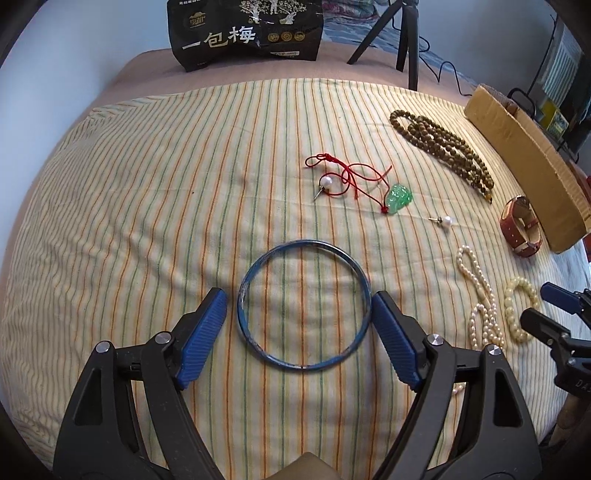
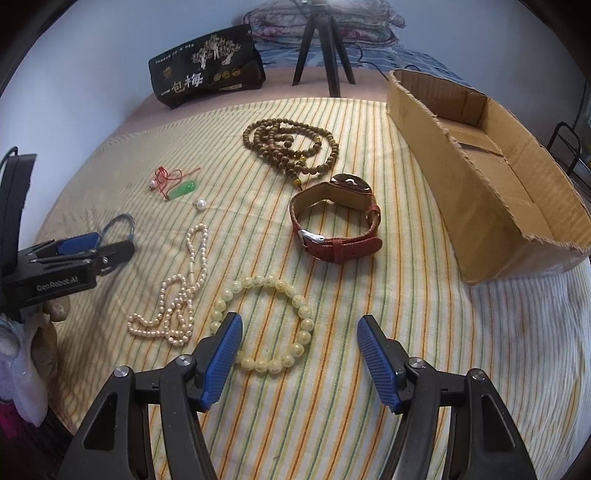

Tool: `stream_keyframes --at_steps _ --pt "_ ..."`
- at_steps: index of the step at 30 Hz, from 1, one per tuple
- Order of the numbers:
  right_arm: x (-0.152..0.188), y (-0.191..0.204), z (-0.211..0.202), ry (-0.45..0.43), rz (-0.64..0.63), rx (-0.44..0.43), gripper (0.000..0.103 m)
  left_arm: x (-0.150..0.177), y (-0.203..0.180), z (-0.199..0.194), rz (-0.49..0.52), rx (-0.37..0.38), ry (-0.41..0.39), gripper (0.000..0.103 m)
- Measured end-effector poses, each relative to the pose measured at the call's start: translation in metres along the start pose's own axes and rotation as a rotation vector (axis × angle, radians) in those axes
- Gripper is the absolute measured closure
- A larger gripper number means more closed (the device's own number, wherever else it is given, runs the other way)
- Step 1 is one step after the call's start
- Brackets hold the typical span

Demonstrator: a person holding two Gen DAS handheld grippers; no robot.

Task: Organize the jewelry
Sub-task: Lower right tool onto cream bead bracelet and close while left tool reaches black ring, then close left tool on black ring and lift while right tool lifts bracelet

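A thin blue bangle [image 1: 303,242] lies flat on the striped cloth, and my left gripper [image 1: 299,295] stands open around it, one blue pad on either side and neither pressing on it. My right gripper [image 2: 299,318] is open just above a cream bead bracelet [image 2: 306,325], its left finger covering the bracelet's left side. Beside it lies a pearl necklace [image 2: 177,306]. Further back are a red-strapped watch [image 2: 343,251], a string of brown wooden beads [image 2: 288,147], a green jade pendant [image 1: 399,197] on red cord, and two pearl earrings [image 1: 327,182] [image 1: 447,220].
An open cardboard box [image 2: 461,166] sits at the right edge of the cloth. At the back stand a black snack bag [image 1: 243,33] and a black tripod [image 2: 321,44]. The left gripper [image 2: 92,243] shows at the left of the right wrist view.
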State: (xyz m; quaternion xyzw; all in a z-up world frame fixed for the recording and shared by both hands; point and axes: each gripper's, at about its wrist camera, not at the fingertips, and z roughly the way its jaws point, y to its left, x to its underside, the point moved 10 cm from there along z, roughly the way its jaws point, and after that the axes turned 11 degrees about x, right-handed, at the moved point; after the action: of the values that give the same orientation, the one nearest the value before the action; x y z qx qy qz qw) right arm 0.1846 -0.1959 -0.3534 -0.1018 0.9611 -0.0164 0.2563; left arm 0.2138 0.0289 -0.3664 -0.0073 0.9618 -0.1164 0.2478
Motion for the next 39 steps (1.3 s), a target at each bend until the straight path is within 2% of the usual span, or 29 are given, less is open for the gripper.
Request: stream_keyframes --at_steps 3,6,8,10,12,14,25,39 --pt "-0.002 0.001 0.004 0.002 -0.015 0.012 0.038 0.0 -0.002 0.001 0.011 -0.004 -0.01 0.021" --pt "-0.003 0.002 0.005 -0.001 -0.039 0.035 0.05 0.0 -0.003 0.0 0.013 -0.012 -0.022 0.021" --pt "-0.002 0.005 0.005 -0.004 -0.059 0.043 0.064 0.0 -0.003 0.0 0.01 -0.012 -0.03 0.021" --pt "-0.001 0.009 0.003 -0.01 -0.077 0.043 0.073 0.0 -0.002 -0.002 0.008 -0.018 -0.038 0.027" --pt "-0.001 0.013 0.003 -0.017 -0.098 0.052 0.082 0.0 -0.001 -0.003 0.002 -0.016 -0.042 0.029" --pt "-0.001 0.017 0.001 -0.021 -0.114 0.052 0.097 0.0 0.0 -0.004 -0.003 -0.008 -0.043 0.029" --pt "-0.003 0.02 -0.02 -0.067 -0.088 0.01 0.098 0.006 0.002 -0.019 -0.03 0.004 -0.052 0.029" --pt "-0.027 0.004 -0.076 -0.191 -0.045 -0.004 0.098 -0.009 -0.023 -0.059 0.018 0.032 -0.138 0.029"
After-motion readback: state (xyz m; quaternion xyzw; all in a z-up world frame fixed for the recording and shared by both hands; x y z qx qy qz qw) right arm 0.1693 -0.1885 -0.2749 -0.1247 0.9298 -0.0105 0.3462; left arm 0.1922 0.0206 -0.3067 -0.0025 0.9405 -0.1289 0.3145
